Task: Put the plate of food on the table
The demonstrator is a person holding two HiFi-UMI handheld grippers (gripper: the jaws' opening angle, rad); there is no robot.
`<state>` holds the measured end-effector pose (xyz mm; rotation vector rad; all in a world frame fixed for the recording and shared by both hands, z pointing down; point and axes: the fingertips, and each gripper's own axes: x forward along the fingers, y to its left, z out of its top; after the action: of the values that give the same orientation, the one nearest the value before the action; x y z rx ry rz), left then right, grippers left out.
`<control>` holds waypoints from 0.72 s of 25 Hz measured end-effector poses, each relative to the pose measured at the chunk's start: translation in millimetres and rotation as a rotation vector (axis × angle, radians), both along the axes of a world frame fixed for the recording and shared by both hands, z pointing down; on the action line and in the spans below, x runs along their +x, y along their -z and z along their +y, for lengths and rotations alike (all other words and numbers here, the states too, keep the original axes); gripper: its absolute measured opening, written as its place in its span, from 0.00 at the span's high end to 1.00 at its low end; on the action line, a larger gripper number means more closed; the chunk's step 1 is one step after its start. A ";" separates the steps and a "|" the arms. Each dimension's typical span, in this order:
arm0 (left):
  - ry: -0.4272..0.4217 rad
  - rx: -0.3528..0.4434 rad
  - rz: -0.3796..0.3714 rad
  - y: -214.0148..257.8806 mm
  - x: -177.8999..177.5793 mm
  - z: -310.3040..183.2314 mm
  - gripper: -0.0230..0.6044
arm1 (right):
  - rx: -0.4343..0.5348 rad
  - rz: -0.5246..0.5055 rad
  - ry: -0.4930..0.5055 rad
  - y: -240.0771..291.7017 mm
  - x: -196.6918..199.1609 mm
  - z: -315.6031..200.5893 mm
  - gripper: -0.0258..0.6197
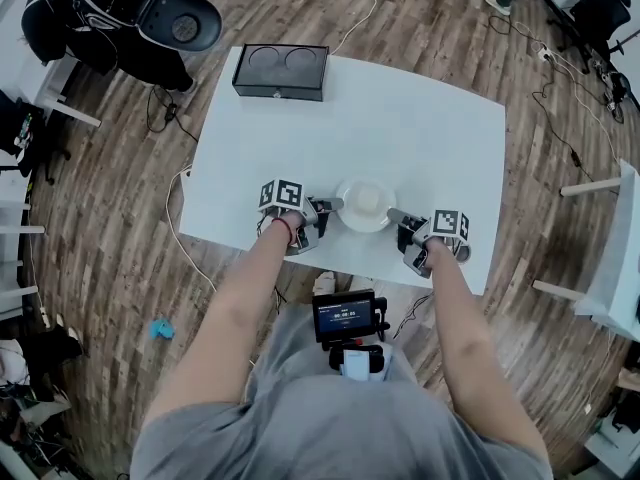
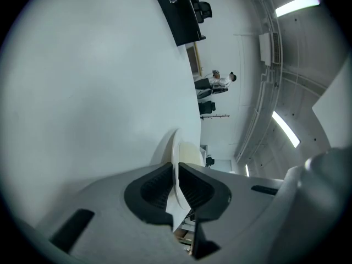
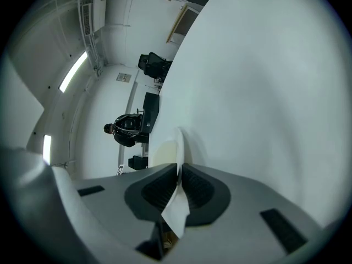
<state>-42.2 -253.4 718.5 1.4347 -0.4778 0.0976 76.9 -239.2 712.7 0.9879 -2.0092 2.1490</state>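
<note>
Grey-shirted shoulders of the person (image 1: 330, 428) fill the bottom of the head view, bare forearms reaching forward, with a small lit screen (image 1: 346, 319) mounted at chest level. Beneath everything spreads a wooden plank floor (image 1: 120, 268), with a black chair (image 1: 150, 18) at the top left and a small blue object (image 1: 162, 329) lying on the boards to the person's left. A white rectangular table (image 1: 400, 118) stands in the middle. A black box (image 1: 281, 72) with two round recesses in its top sits at the table's far left corner. Near the table's front edge, between the two hands, is a white plate (image 1: 352, 222) carrying a pale mound of food (image 1: 368, 200). The left gripper (image 1: 328, 206) clamps the plate's left rim, and the right gripper (image 1: 395, 215) clamps its right rim. In the left gripper view, the dark jaws of the left gripper (image 2: 177, 188) are pressed onto the thin white plate edge (image 2: 175, 153), with the pale food (image 2: 190, 154) beside it and the white tabletop (image 2: 82, 92) filling the background. The right gripper view shows the same: the right gripper (image 3: 179, 188) pinches the plate rim (image 3: 180, 147), food (image 3: 162, 154) on one side, tabletop (image 3: 264, 92) on the other. The plate lies level and close against the table surface; whether it touches cannot be told.
</note>
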 end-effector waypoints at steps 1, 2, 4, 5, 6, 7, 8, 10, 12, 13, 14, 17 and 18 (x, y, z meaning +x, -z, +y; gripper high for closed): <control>0.000 0.000 0.001 -0.6 0.7 0.0 0.92 | -0.002 0.003 0.000 -1.5 0.7 0.4 0.89; -0.001 0.001 0.002 -1.2 1.5 0.1 0.92 | -0.004 0.005 -0.001 -3.0 1.7 0.7 0.89; -0.003 0.002 -0.001 -1.9 2.7 1.1 0.92 | -0.005 0.008 -0.003 -5.1 3.3 1.0 0.89; -0.006 0.001 -0.001 -1.7 3.0 1.9 0.92 | -0.004 0.010 -0.005 -5.5 3.8 1.0 0.89; -0.011 -0.001 -0.002 -1.1 3.1 2.7 0.92 | -0.004 0.012 -0.007 -5.6 4.2 0.7 0.89; -0.019 -0.003 -0.002 -0.5 2.7 3.5 0.92 | -0.004 0.014 -0.009 -5.5 4.2 0.4 0.89; -0.028 -0.006 -0.004 -0.3 1.9 4.3 0.92 | -0.005 0.016 -0.009 -5.4 3.9 0.2 0.89; -0.047 -0.012 -0.007 -0.3 0.1 5.5 0.92 | -0.008 0.017 -0.009 -5.3 3.1 0.1 0.89; -0.064 -0.018 -0.010 -0.5 -1.3 6.4 0.92 | -0.011 0.017 -0.011 -5.4 2.7 0.0 0.89; -0.071 -0.023 -0.014 -0.8 -2.0 6.9 0.92 | -0.010 0.018 -0.011 -5.8 2.7 -0.3 0.89; -0.078 -0.029 -0.020 -1.3 -2.7 7.5 0.92 | -0.007 0.019 -0.011 -6.5 2.8 -0.7 0.89; -0.112 -0.037 -0.047 -1.4 -4.2 10.3 0.91 | -0.007 0.022 -0.010 -7.7 2.6 -0.7 0.89; -0.130 -0.038 -0.059 -1.0 -4.9 11.8 0.92 | -0.009 0.022 -0.010 -8.0 2.3 -0.7 0.89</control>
<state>-47.1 -241.6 719.5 1.4284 -0.4284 0.2520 79.2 -239.8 720.7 1.0184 -1.9867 2.1404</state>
